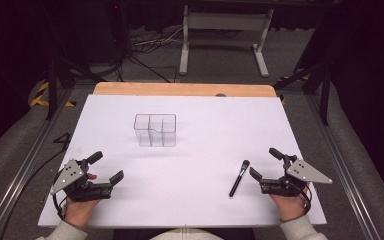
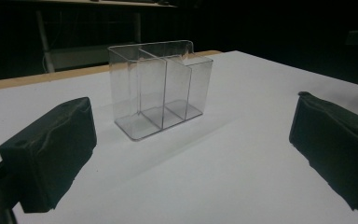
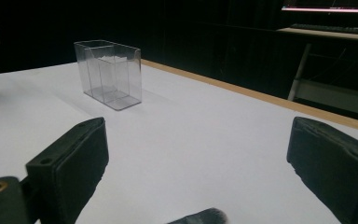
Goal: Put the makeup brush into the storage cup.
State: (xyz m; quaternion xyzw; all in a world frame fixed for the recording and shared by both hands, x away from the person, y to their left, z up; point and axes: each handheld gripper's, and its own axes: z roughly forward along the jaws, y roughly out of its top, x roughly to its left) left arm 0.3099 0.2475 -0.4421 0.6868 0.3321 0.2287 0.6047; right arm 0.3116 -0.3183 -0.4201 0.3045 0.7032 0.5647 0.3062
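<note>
right gripper (image 1: 263,167): jaws spread wide, nothing between them, resting low on the table (image 1: 195,205) just beside the brush
left gripper (image 1: 106,169): also spread, empty, well apart from the brush
brush (image 1: 239,178): lies flat, bristles toward the far side
organizer (image 1: 154,130): clear, upright, compartments empty
step: start, nothing is gripped yet
next move: I think right jaws must come over the brush handle and pinch it

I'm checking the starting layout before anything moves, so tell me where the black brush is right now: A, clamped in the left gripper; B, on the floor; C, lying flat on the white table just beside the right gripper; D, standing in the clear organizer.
C: the high view shows the black brush lying flat on the white table, just left of the open right gripper, and the clear organizer empty.
</note>
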